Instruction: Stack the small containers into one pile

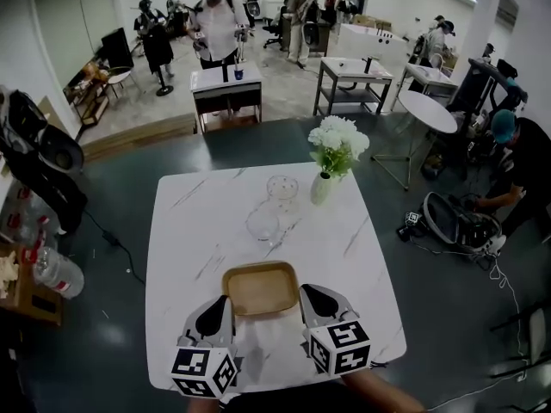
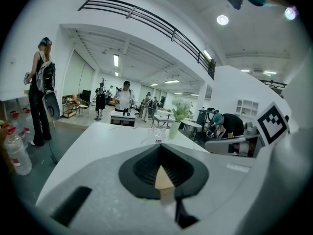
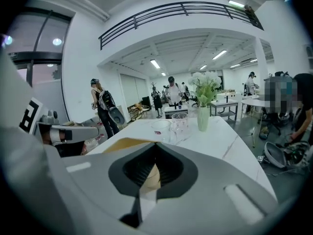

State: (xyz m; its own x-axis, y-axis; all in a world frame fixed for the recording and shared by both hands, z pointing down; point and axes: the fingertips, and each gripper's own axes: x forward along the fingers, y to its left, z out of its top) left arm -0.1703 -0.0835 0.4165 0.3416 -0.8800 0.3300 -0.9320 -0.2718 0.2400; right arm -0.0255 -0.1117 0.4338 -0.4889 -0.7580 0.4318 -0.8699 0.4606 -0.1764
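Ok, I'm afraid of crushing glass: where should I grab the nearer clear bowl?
I'd pinch the bowl by its near rim, one jaw inside, one outside, coming from the tray side. It stands upright with an open mouth, and the cup crowds its far side.

Mid-table, glass bowl (image 1: 263,224), glass cup (image 1: 282,189) and vase (image 1: 322,188); bare tabletop (image 1: 185,239) alongside.

No legible text; red sticker (image 3: 160,132) on glass container (image 3: 164,125) unreadable.
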